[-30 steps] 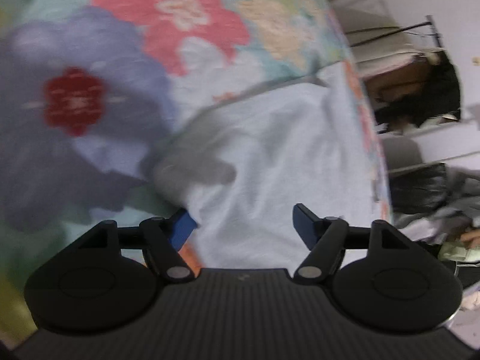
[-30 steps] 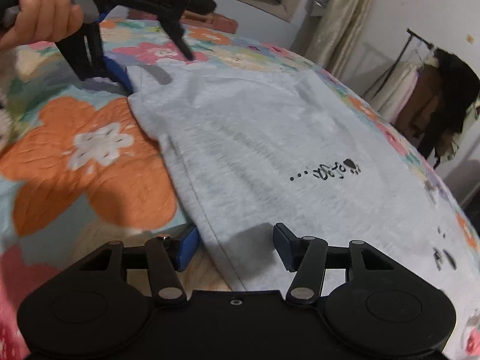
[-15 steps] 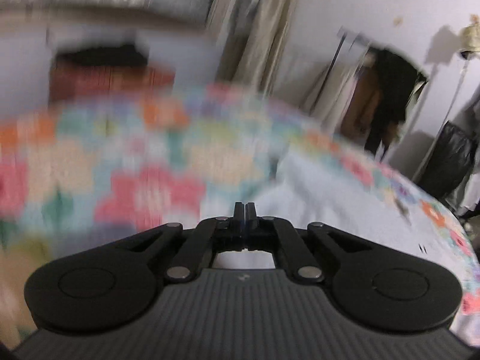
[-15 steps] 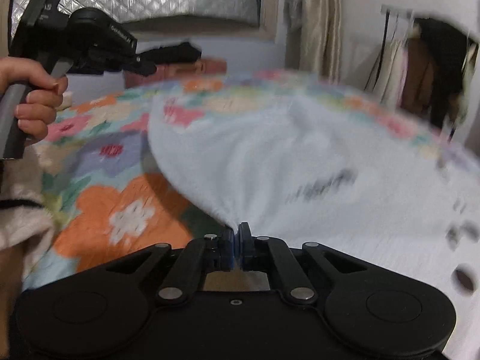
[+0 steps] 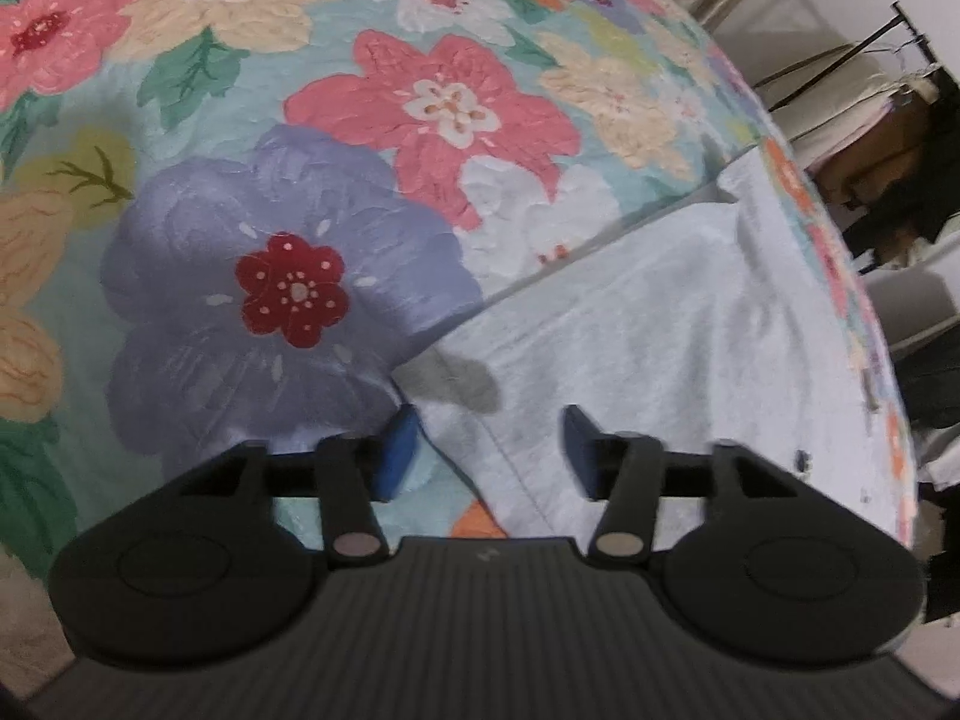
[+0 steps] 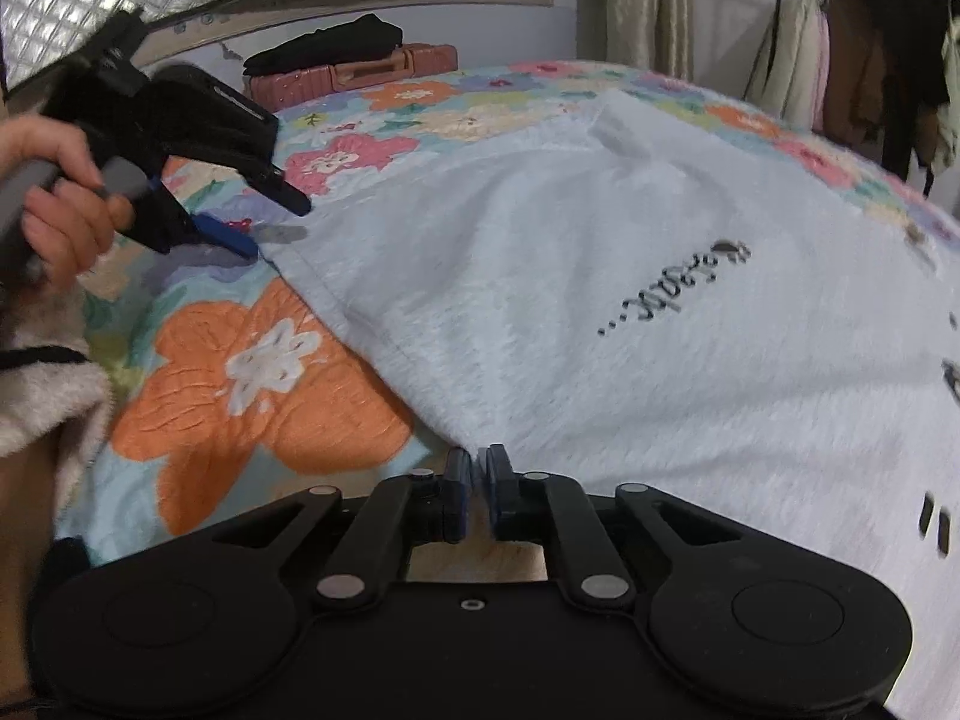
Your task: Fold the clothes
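I am holding my left gripper [image 5: 486, 450] with its jaws spread wide over the near corner of the light grey shirt [image 5: 648, 324], which is lying flat on the floral bedspread [image 5: 288, 276]. My left blue pad is sitting just off the shirt's edge, over the purple flower, while the right pad is hanging above the cloth itself; nothing is caught between them, and whether either pad is touching the fabric I cannot tell. In the right wrist view I am pinching the shirt [image 6: 600, 276] with my right gripper [image 6: 478, 480], whose jaws are closed nearly together on the hem at the other near corner, a thin fold of fabric running down into the narrow gap between the blue pads. The shirt is spreading away from me across the bedspread [image 6: 258, 372], printed side up, with a line of dark script [image 6: 672, 294] showing on its right half. Further along the same hem, my left hand [image 6: 60, 192] is gripping the handle of the left gripper [image 6: 240, 234], whose open fingers are reaching down to the shirt's far-left corner. Beyond the bed, a reddish suitcase [image 6: 354, 75] is standing against the wall with dark clothing [image 6: 327, 45] piled on top of it.
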